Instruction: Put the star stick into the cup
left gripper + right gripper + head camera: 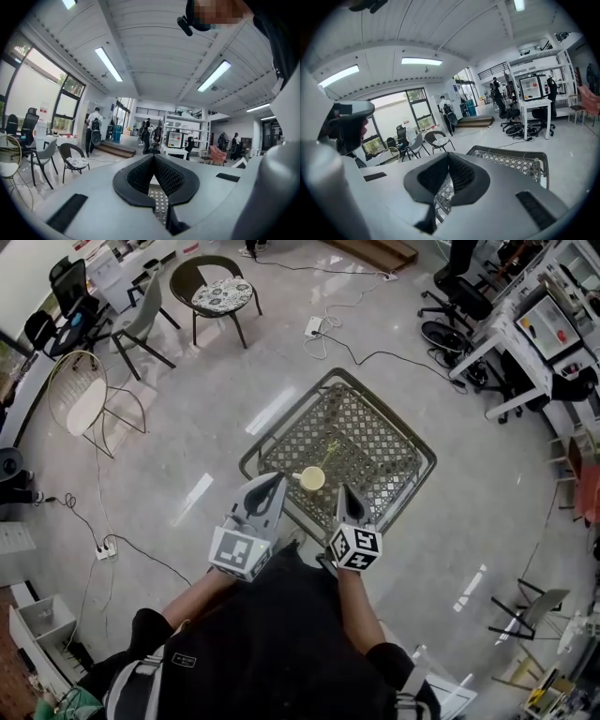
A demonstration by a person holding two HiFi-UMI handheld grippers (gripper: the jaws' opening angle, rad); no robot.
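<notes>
A pale yellow cup stands near the front edge of a grey lattice-top table. A thin yellow star stick slants away from the cup's far rim; whether its lower end sits inside the cup I cannot tell. My left gripper is just left of the cup, its jaws shut with nothing between them. My right gripper hovers just right of the cup, also shut and empty. In the left gripper view the pads meet at their tips, and in the right gripper view the pads do the same. Neither gripper view shows the cup or the stick.
A round black chair and a grey chair stand at the far left, next to a wire chair. Cables and a power strip lie on the floor. Desks and office chairs fill the far right.
</notes>
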